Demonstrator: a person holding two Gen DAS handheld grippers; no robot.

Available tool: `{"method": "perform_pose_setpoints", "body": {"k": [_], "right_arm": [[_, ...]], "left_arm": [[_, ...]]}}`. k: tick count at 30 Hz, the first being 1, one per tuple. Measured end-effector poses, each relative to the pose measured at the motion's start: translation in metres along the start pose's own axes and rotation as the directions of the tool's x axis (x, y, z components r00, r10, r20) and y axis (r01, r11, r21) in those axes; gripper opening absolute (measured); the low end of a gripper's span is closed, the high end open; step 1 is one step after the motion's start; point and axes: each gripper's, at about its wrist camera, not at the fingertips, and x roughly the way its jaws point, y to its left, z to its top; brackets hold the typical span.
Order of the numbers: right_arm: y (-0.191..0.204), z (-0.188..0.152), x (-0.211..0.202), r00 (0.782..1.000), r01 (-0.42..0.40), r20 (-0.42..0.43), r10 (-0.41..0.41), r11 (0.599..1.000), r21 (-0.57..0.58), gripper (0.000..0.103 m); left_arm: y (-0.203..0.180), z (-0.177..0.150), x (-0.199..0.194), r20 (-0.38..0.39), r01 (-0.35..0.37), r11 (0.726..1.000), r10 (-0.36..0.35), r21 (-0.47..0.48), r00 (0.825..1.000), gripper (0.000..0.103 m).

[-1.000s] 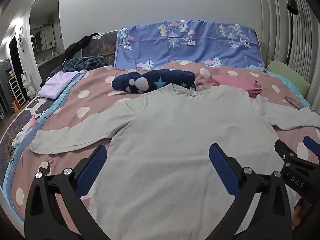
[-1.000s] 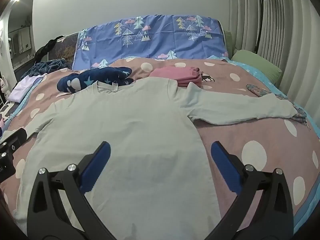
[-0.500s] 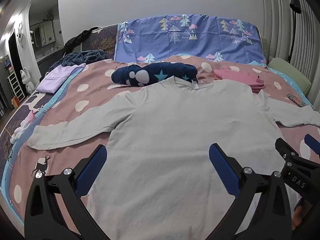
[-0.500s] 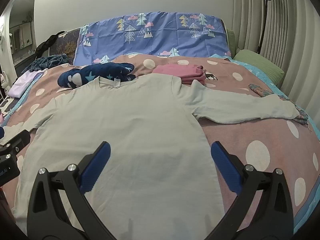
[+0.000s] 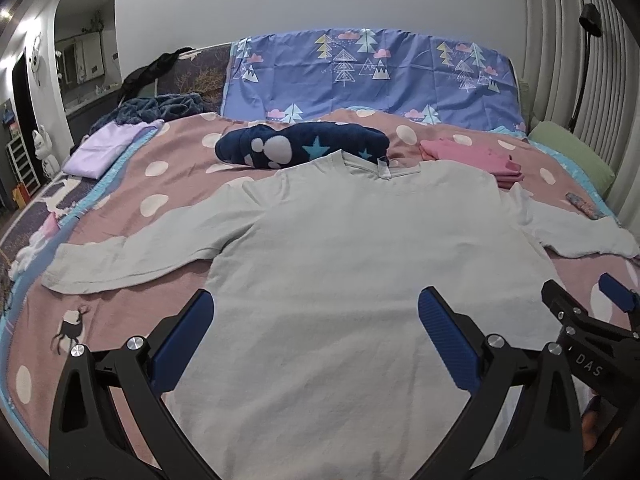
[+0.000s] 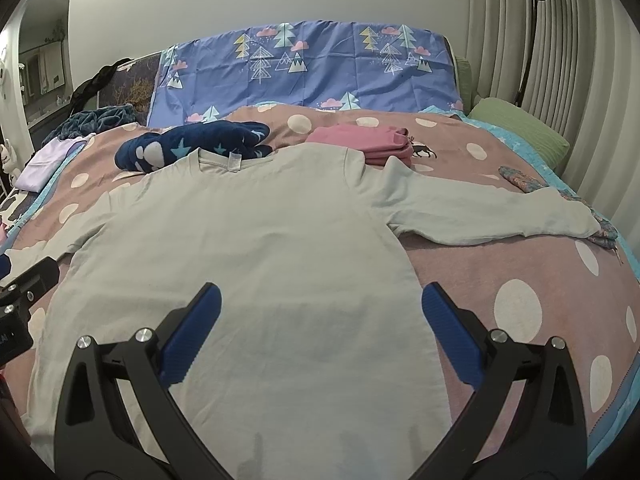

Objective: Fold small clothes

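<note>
A pale grey long-sleeved shirt (image 5: pixel 352 240) lies flat on the bed, neck away from me, both sleeves spread out sideways. It also shows in the right wrist view (image 6: pixel 256 240). My left gripper (image 5: pixel 314 320) is open and empty, held above the shirt's lower middle. My right gripper (image 6: pixel 320 312) is open and empty, above the shirt's lower right part. The right gripper's fingers (image 5: pixel 616 300) show at the right edge of the left wrist view. The shirt's hem is hidden below both grippers.
The bed has a pink polka-dot cover (image 6: pixel 520 272). A navy star-patterned garment (image 5: pixel 300 146) and a folded pink pile (image 5: pixel 472 156) lie beyond the neckline. A lilac folded item (image 5: pixel 108 146) lies far left. A green pillow (image 6: pixel 520 132) and curtains stand on the right.
Both grippers have risen and drawn back a little, so the shirt sits slightly lower and nearer in both views. Jaws stay open. The shirt has not moved.
</note>
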Motion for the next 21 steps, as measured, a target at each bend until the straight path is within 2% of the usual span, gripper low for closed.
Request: {"method": "perform_pose_setpoints", "body": {"k": [8, 11, 17, 21], "right_arm": [[0.001, 0.0, 0.0, 1.0, 0.007, -0.001, -0.007, 1.0, -0.001, 0.101], [0.001, 0.0, 0.0, 1.0, 0.008, -0.001, -0.008, 1.0, -0.001, 0.101], [0.002, 0.001, -0.001, 1.0, 0.009, 0.001, -0.009, 1.0, -0.003, 0.101], [0.001, 0.001, -0.001, 1.0, 0.007, -0.003, -0.007, 1.0, -0.004, 0.101]], "left_arm": [[0.007, -0.001, 0.001, 0.023, 0.034, 0.999, -0.034, -0.016, 0.999, 0.102], [0.013, -0.001, -0.006, 0.091, 0.081, 0.996, -0.077, -0.046, 0.993, 0.102], [0.023, -0.001, -0.015, 0.191, 0.119, 0.987, -0.095, -0.113, 0.977, 0.102], [0.017, -0.002, -0.013, 0.176, 0.107, 0.994, -0.104, -0.008, 0.979, 0.102]]}}
